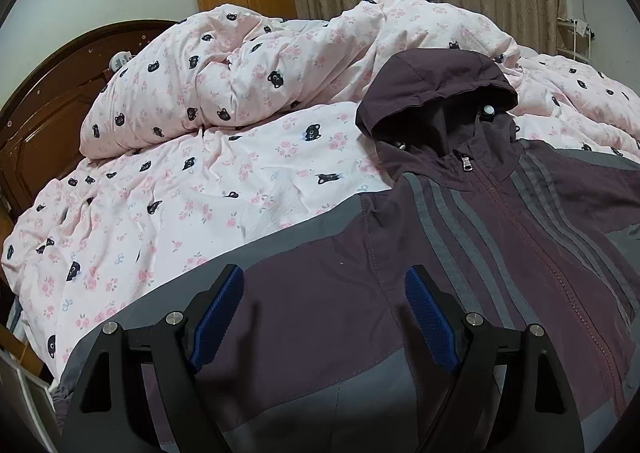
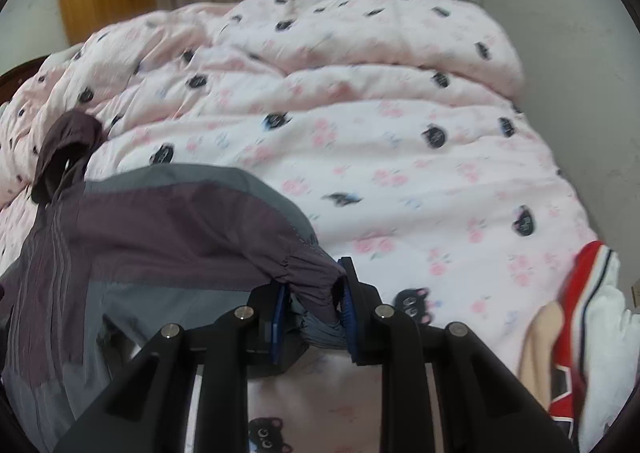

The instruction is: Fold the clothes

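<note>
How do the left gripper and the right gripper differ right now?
The left gripper stands open, its fingers apart above the jacket front with nothing between them. The right gripper is shut on the jacket's sleeve cuff, bunched between its fingers. Both have blue pads and point down over the bed.

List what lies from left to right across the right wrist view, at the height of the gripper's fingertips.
Jacket body → sleeve cuff pinched in the right gripper → pink quilt → red and white clothes.
</note>
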